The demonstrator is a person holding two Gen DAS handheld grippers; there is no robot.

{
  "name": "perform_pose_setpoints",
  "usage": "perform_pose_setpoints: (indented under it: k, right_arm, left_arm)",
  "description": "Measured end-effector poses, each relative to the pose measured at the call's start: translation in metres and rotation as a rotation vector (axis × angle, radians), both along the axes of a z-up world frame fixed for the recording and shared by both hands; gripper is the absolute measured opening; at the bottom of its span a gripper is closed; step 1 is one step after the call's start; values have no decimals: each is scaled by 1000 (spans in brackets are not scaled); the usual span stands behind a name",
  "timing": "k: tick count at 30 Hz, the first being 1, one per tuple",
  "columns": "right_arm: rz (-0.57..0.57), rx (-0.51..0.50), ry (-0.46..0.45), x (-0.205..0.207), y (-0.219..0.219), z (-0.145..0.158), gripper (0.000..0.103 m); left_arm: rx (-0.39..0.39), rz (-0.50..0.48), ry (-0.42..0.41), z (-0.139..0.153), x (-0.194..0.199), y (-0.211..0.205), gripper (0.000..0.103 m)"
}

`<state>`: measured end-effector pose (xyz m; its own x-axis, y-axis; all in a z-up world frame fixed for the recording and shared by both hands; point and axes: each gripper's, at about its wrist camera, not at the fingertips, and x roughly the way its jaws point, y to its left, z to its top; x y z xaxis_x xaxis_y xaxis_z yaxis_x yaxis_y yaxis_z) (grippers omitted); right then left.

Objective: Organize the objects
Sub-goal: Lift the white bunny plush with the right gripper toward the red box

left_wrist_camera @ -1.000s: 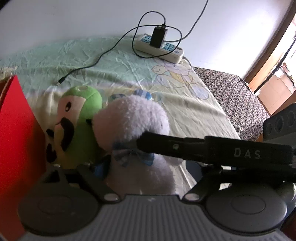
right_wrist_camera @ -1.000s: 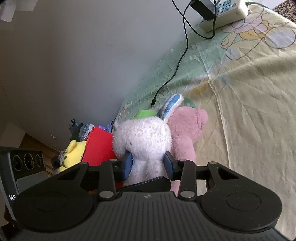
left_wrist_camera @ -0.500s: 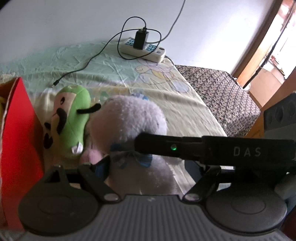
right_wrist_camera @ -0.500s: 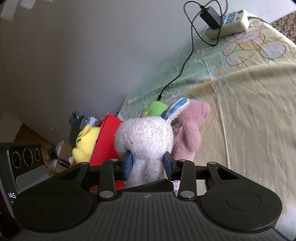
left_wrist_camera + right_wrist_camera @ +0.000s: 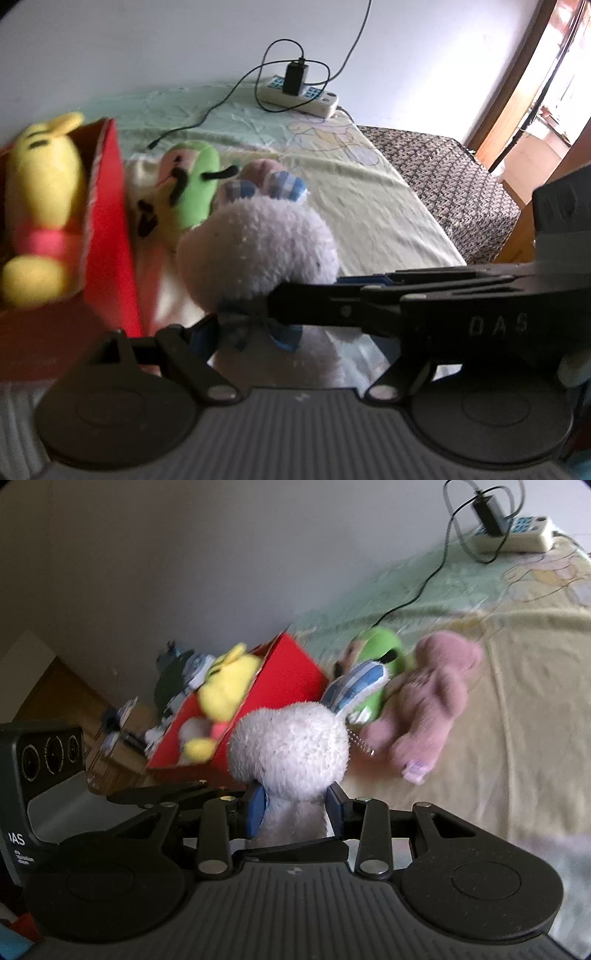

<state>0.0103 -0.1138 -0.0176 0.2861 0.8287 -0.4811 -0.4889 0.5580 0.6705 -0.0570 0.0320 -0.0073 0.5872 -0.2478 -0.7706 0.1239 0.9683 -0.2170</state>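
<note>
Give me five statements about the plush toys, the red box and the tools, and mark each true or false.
1. The right tool is shut on the white plush rabbit. True.
2. The yellow plush lies on the bedsheet. False: it sits in the red box.
3. The pink plush lies on the bedsheet beside the green plush. True.
4. The power strip has nothing plugged in. False: a black charger is plugged into it.
5. The rabbit is already inside the red box. False: it is held beside it.
</note>
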Motion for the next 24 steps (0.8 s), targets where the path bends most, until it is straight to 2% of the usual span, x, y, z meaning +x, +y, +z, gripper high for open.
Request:
perform_pose_setpoints:
  k: [9, 14, 19, 24]
  right_arm:
    - [163, -82, 58, -15, 44, -5, 39]
    - [254, -90, 124, -21, 68, -11, 39]
    - [362, -97, 162, -28, 101, -14, 39]
    - [471, -94, 162, -37, 141, -11, 39]
  left_arm:
    - [-12, 43, 63, -9, -38, 27, 81]
    - [-17, 77, 90, -13, -57, 45, 81]
    - [-25, 146, 117, -16, -79, 66, 81]
    - [-13, 228, 139, -14, -105, 93, 81]
